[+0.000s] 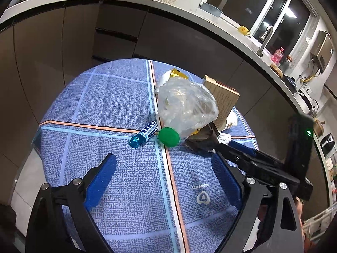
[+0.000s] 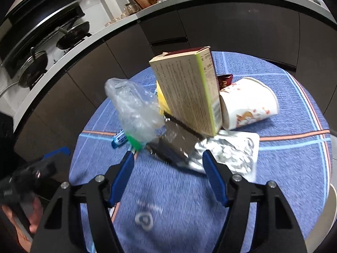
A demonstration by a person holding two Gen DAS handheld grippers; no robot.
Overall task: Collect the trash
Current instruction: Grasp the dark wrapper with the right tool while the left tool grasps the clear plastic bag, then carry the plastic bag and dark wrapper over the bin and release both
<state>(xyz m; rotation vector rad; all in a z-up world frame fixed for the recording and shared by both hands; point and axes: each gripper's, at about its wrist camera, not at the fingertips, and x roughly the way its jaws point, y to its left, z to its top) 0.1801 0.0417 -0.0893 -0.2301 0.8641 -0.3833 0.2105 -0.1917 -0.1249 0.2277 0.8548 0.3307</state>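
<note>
Right wrist view shows the round table (image 2: 294, 158) with its blue checked cloth, and the trash sits in a heap near the middle. Biggest is the cardboard box (image 2: 187, 92), standing up on one end and tilted a bit. It looks easy to tip, so a bump from a claw could knock it flat onto the things beside it.

At about 3 o'clock from the box lies the paper cup (image 2: 250, 103) on its side, touching the box. It is round, so a push might roll it to the table edge.

At about 9 o'clock from the box is the clear plastic bag (image 2: 134, 107), puffy and light. It may slip out of a pinch or drag small things along.

Below the box, at 6 o'clock, lies the shiny foil wrapper (image 2: 227, 149), flat on the cloth. The right gripper (image 2: 168, 164) has its jaws apart with nothing between the pads, and points at this wrapper. A flat thing is hard to pinch; the pads may just slide over it.

From the left wrist view, the left gripper (image 1: 164, 177) is wide apart and empty. Ahead of it at 12 o'clock sit the green cap (image 1: 168, 137) and the small blue candy roll (image 1: 144, 136). Both are round and might roll off. The two claws are close and could bump.
</note>
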